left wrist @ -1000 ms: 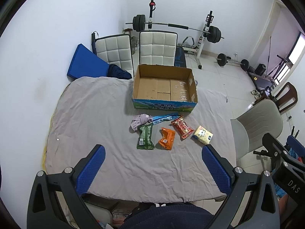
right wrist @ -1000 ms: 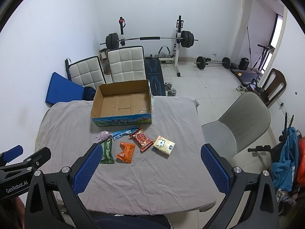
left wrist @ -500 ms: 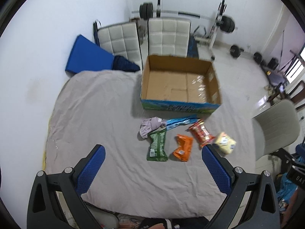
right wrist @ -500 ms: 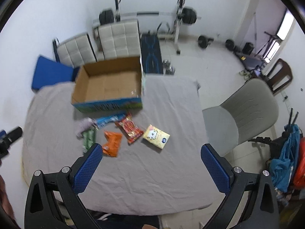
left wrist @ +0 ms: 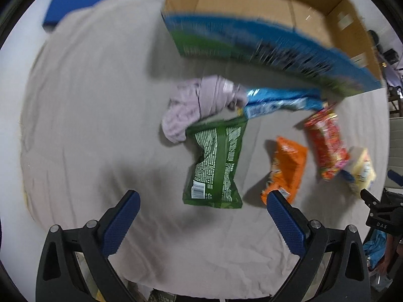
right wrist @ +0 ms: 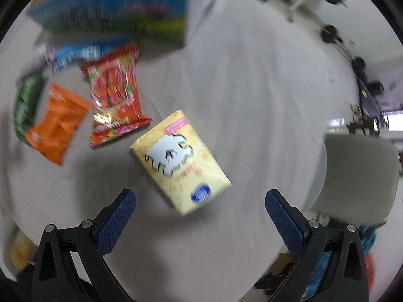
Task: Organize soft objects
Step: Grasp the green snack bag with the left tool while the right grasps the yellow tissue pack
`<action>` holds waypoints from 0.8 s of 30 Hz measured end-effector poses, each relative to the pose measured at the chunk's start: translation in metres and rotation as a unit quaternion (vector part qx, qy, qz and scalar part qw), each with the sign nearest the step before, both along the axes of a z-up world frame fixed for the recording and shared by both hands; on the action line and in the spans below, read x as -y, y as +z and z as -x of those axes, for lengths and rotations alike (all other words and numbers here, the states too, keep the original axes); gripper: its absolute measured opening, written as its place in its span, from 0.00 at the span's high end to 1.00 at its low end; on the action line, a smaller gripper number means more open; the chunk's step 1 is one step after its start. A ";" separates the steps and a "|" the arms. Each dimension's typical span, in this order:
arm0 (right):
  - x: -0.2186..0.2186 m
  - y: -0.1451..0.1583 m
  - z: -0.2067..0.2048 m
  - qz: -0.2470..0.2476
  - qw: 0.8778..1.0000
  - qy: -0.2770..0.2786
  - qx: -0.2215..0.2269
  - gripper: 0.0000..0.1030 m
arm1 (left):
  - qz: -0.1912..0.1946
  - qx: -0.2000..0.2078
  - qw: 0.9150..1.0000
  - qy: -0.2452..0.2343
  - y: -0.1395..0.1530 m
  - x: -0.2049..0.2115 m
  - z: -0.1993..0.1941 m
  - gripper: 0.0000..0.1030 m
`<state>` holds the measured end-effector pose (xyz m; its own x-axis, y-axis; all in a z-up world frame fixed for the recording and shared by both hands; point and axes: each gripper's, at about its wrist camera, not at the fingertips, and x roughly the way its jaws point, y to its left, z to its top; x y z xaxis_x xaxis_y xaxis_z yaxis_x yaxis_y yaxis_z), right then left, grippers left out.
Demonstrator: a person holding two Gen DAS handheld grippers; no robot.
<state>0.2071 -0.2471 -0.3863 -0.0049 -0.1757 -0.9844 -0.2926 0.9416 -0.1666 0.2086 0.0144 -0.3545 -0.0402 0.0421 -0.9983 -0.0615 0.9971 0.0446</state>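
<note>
Worktop under grey cloth. Cardboard box at far side, open-topped. Green packet dead ahead of left tool, long axis running away from it; fingers apart, nothing held. Yellow pack ahead of right tool, lying diagonal; fingers apart, empty. Orange packet just beside left tool's right finger, may obstruct. Red packet, blue packet, lilac cloth near box.

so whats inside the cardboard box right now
The left wrist view shows only bare brown floor and walls inside the cardboard box. Its near blue wall hides the front strip of the floor, so that part cannot be checked.
</note>
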 end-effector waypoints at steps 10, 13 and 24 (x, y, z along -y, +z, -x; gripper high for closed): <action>0.014 -0.083 -0.007 -0.052 0.988 -0.127 -0.075 0.35 | 0.021 -0.039 0.998 0.045 -0.055 -0.016 -0.012 0.00; 0.039 -0.094 0.006 -0.147 0.947 -0.261 -0.117 0.34 | 0.032 -0.049 0.997 0.045 -0.072 -0.019 -0.014 0.16; 0.031 -0.118 0.041 -0.105 0.956 -0.251 -0.110 0.35 | 0.060 -0.040 0.997 0.027 -0.106 -0.007 0.008 0.57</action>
